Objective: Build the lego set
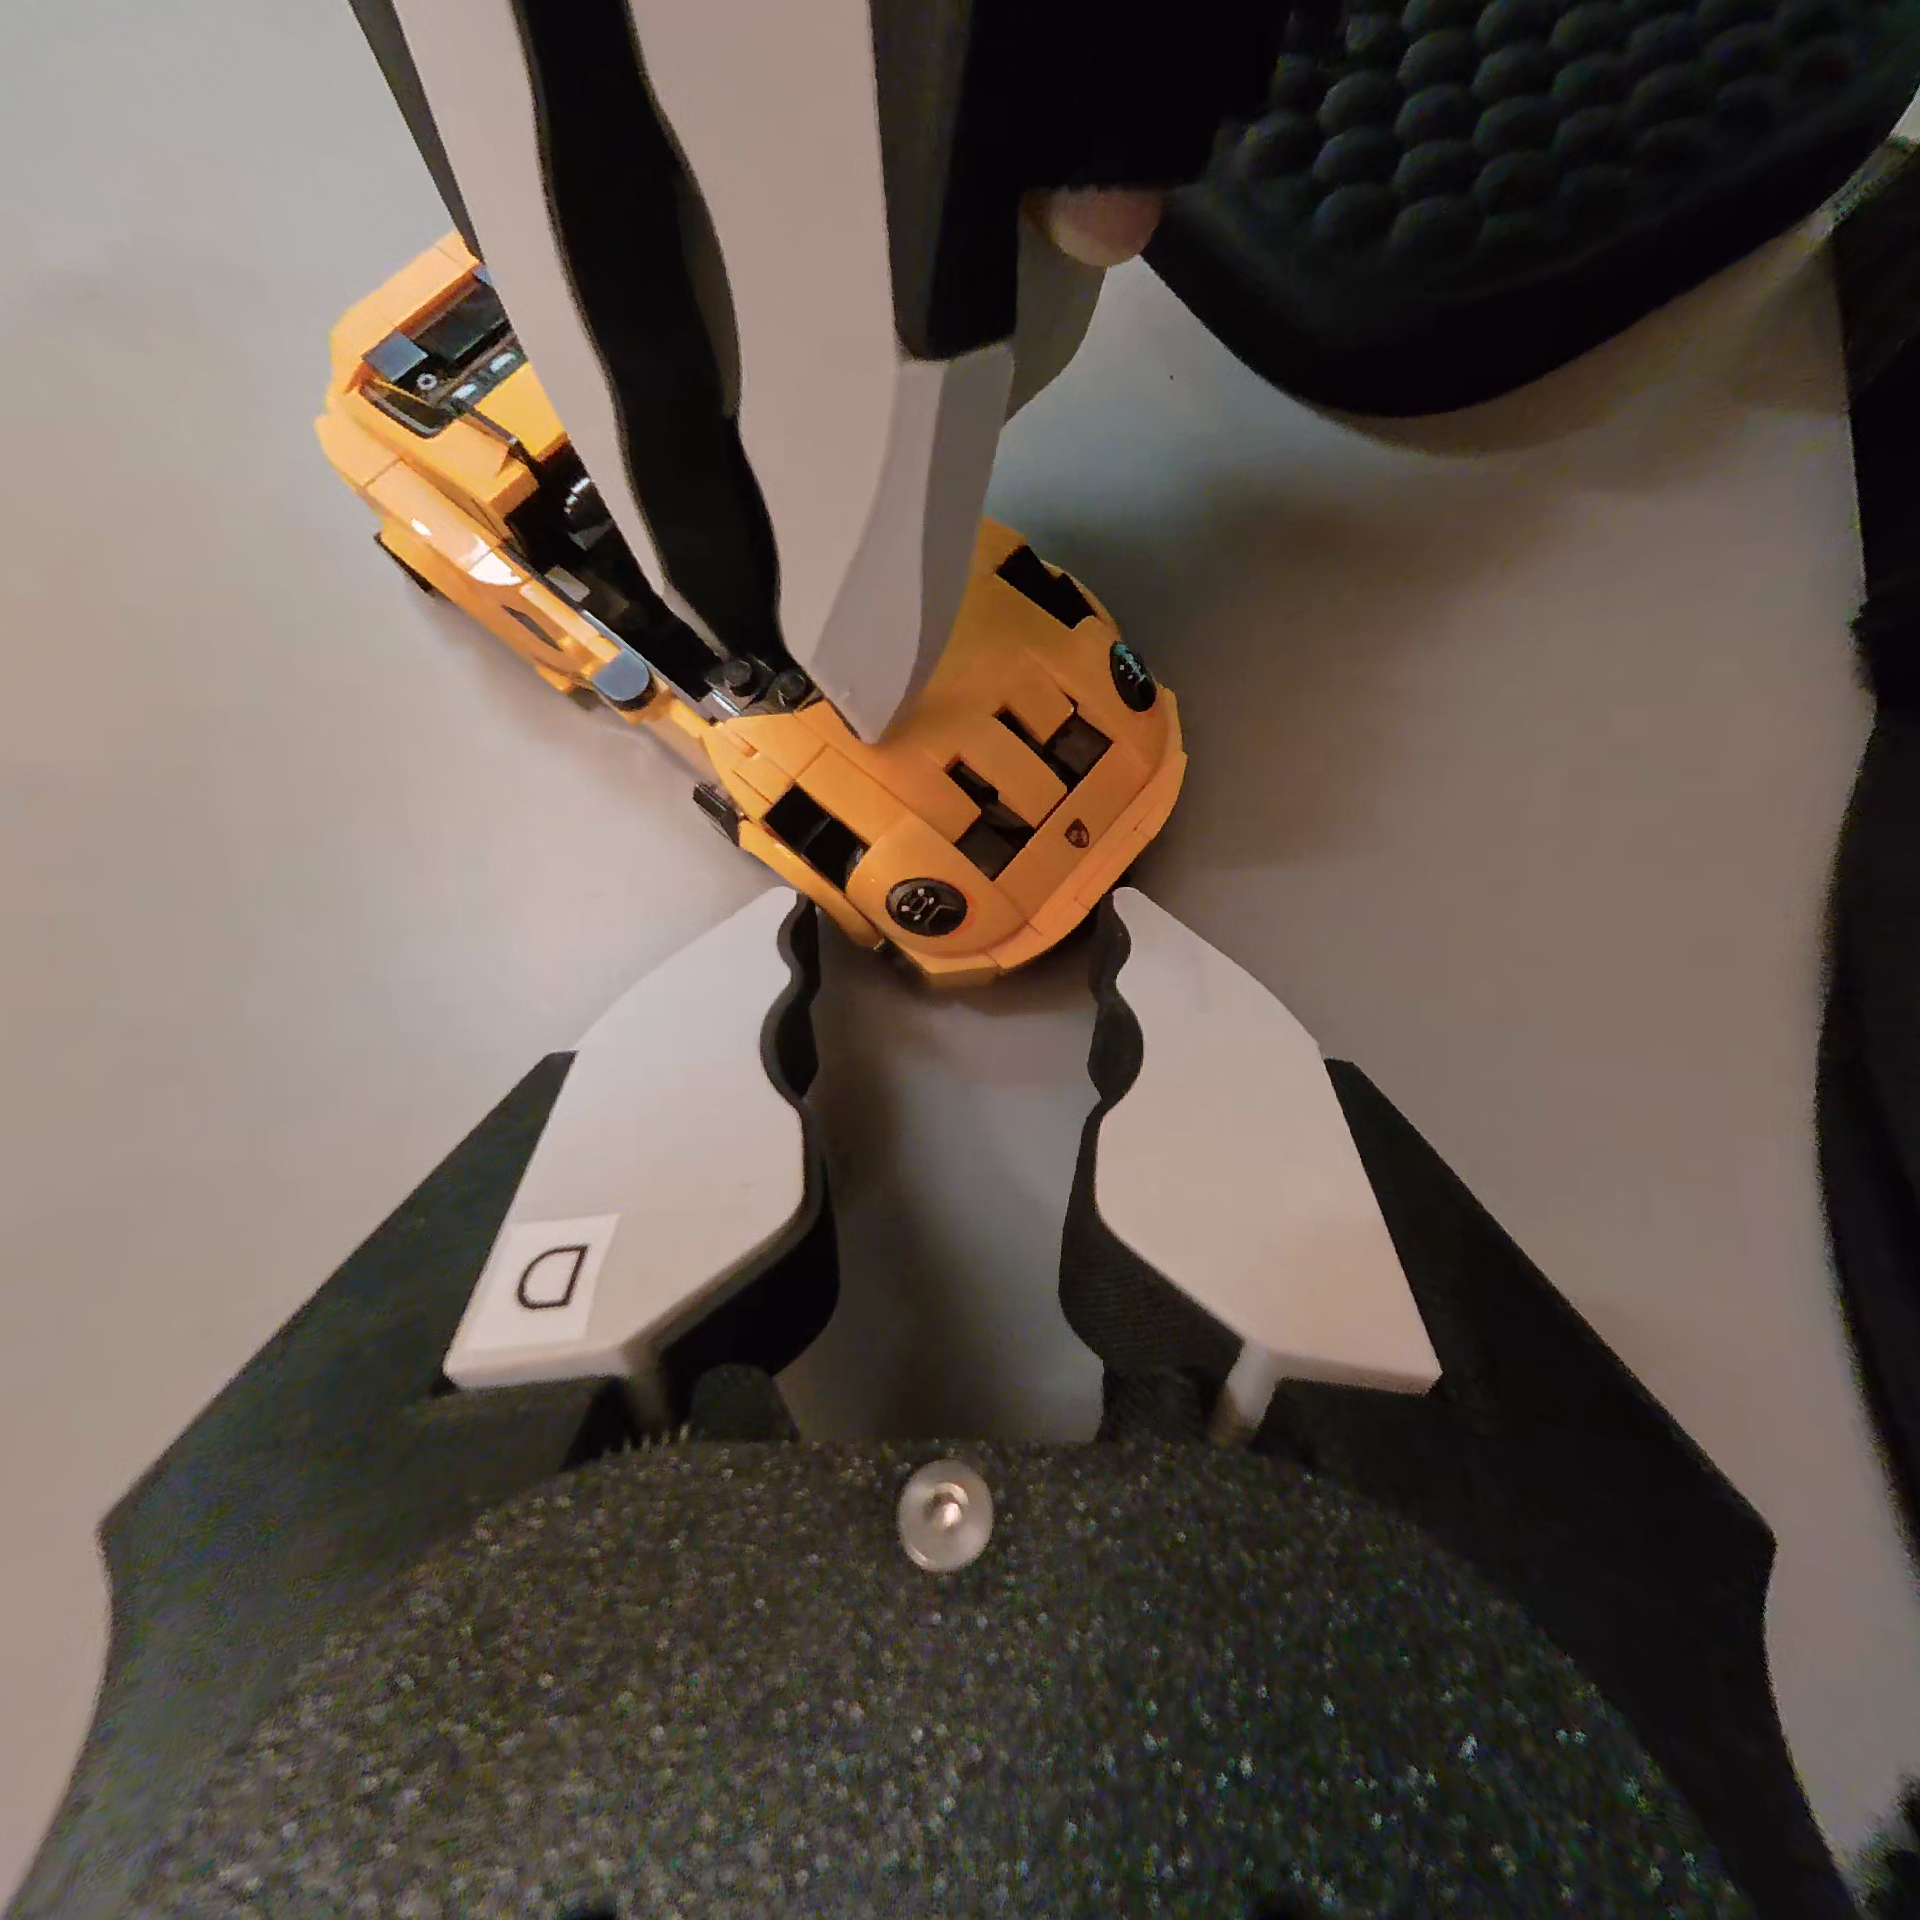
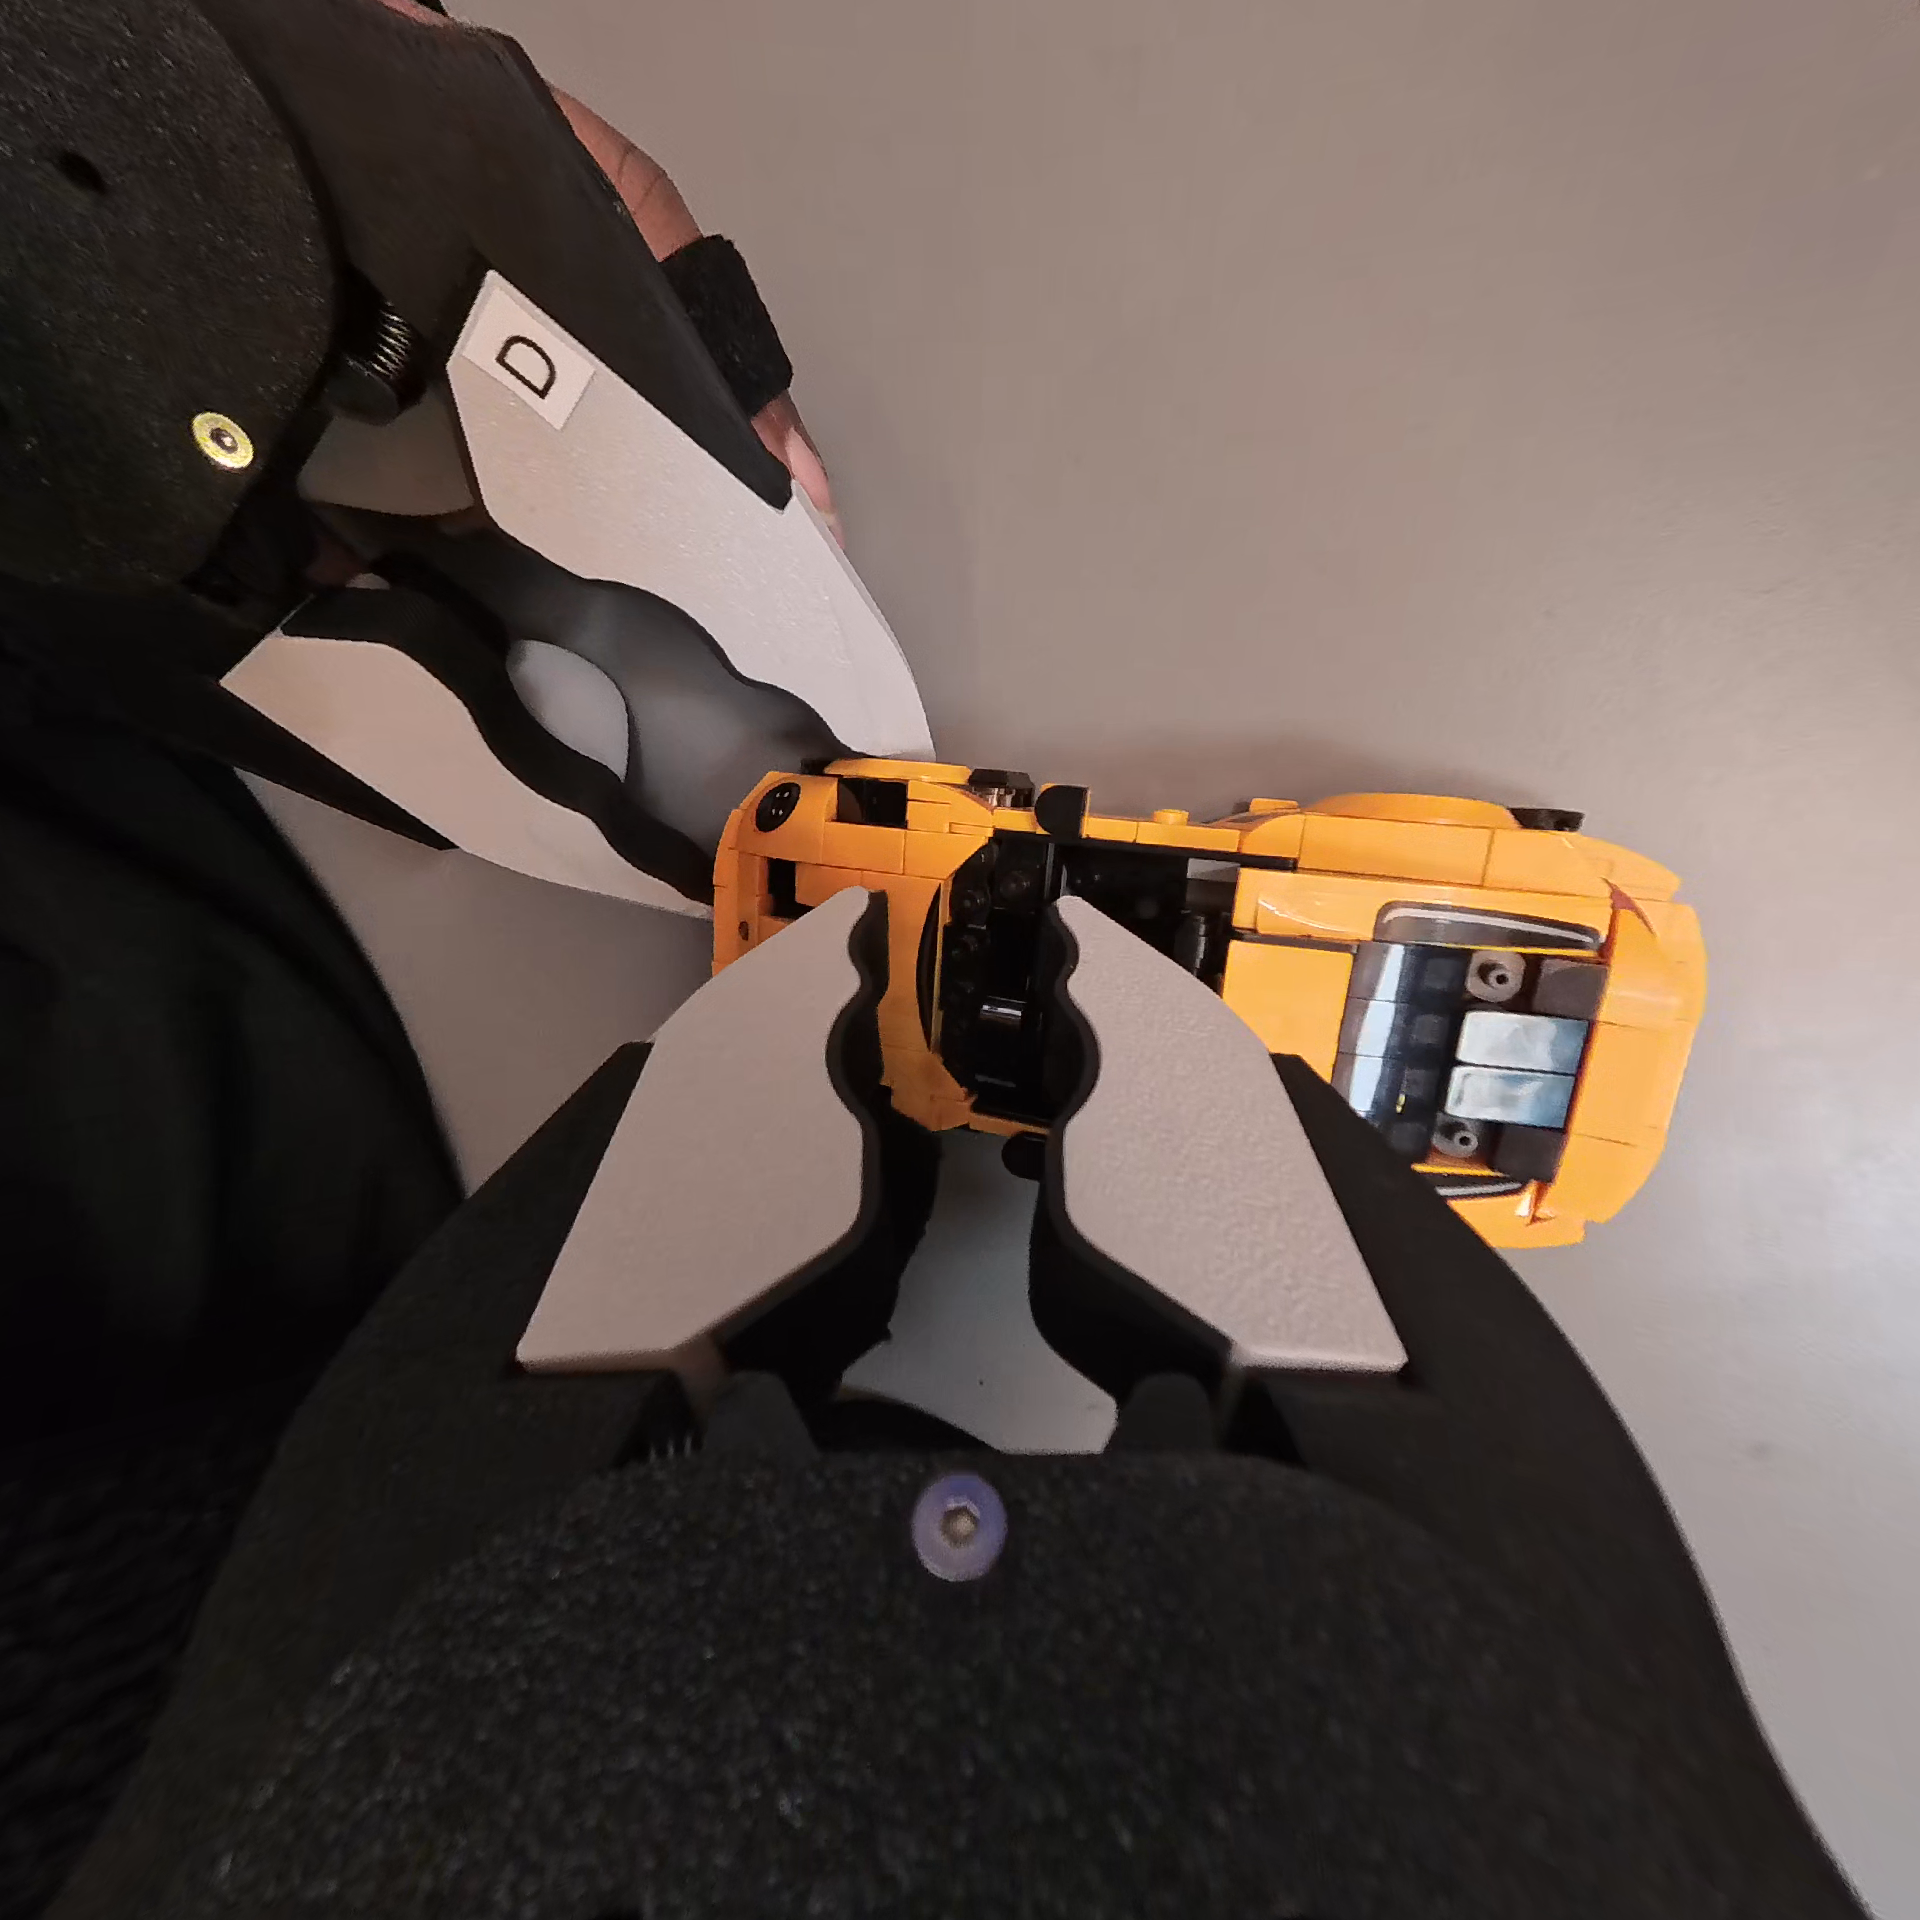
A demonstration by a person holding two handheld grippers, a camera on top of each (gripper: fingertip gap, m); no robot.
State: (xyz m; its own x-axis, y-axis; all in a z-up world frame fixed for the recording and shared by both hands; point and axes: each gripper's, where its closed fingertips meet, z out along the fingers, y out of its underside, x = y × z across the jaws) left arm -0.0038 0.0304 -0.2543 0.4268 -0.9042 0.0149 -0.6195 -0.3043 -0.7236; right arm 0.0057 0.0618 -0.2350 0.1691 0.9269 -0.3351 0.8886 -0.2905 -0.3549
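An orange lego car [image 1: 935,790] with black details lies on a grey table; its cockpit is open and black inside. My left gripper [image 1: 954,909] has its jaws wide apart around the car's nose, one pad on each front corner. It also shows in the right wrist view [image 2: 816,826] at the car's [image 2: 1351,842] front end. My right gripper [image 2: 966,909] comes down on the car with its jaws partly apart. One fingertip rests on the rear edge of the hood and the other over the black cockpit. It also shows in the left wrist view [image 1: 821,696].
The grey table [image 1: 208,727] is plain around the car. A person's gloved hand [image 2: 790,436] holds the left gripper, and a fingertip [image 1: 1091,223] shows on the right gripper's handle. Black sleeves fill the edges of both views. Some 4 cm of space lies between my two pairs of fingers.
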